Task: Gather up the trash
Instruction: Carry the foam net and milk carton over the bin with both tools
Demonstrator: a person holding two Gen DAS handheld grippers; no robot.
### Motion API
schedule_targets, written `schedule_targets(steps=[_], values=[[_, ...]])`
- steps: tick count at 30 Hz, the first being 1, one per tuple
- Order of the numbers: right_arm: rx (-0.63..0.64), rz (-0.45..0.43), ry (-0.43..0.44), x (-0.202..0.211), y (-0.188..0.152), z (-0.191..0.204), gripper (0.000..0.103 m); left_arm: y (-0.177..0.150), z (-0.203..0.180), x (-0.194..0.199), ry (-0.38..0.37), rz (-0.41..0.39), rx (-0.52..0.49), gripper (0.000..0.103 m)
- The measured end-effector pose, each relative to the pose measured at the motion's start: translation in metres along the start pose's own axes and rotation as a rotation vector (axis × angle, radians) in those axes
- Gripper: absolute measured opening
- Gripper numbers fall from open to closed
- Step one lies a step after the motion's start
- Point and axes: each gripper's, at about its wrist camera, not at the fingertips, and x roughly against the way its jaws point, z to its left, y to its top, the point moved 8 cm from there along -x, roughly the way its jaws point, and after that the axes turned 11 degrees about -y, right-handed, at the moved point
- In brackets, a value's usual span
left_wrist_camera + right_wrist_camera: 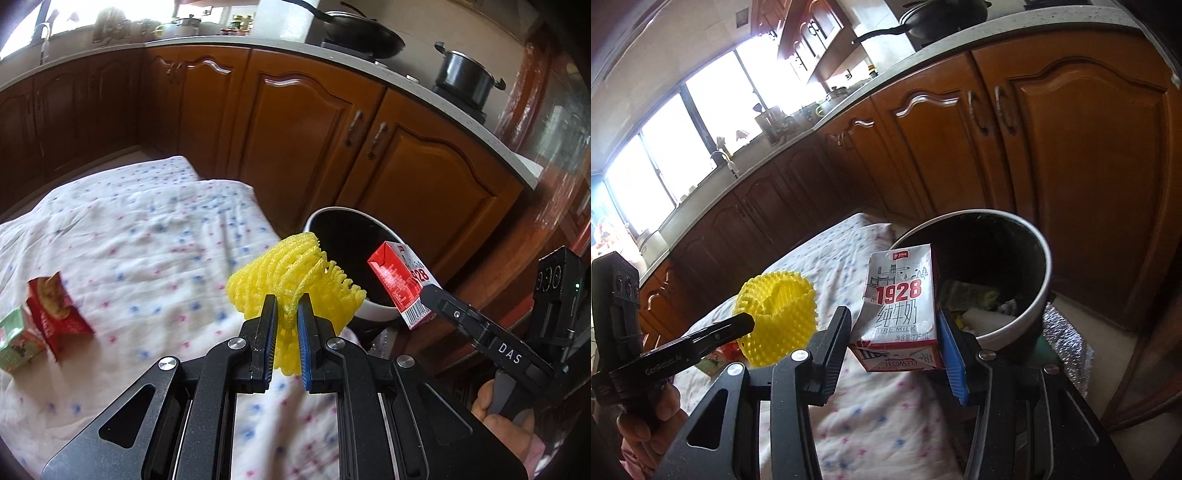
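The milk carton [901, 314], a small red-and-white pack marked 1928, is clamped across its side faces in the jaws of the right gripper [895, 326], which stand about a carton's width apart and hold it tilted in the air just in front of the rim of the white-walled trash bin [1043, 295]. The left gripper [287, 317] has its jaws nearly shut on a pinched fold of the yellow foam fruit net [295, 277], which hangs beside the bin's near rim. Both items are carried at rim height, probably for release into the bin, whose dark interior already holds some waste. The bin stands just beside the edge of the cloth-covered bench [147, 221], with the wooden cabinets [424, 166] behind it leaving room to approach from above only. A red snack packet [55, 306] and a green carton [14, 343] remain on the cloth, well apart from the bin
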Motion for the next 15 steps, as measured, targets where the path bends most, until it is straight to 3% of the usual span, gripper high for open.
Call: schedule_targets(steps=[15], values=[[-0.011, 0.003, -0.075, -0.016, 0.021, -0.036, 0.048, 0.036, -0.045, -0.055, -0.029, 0.064, -0.098, 0.01]])
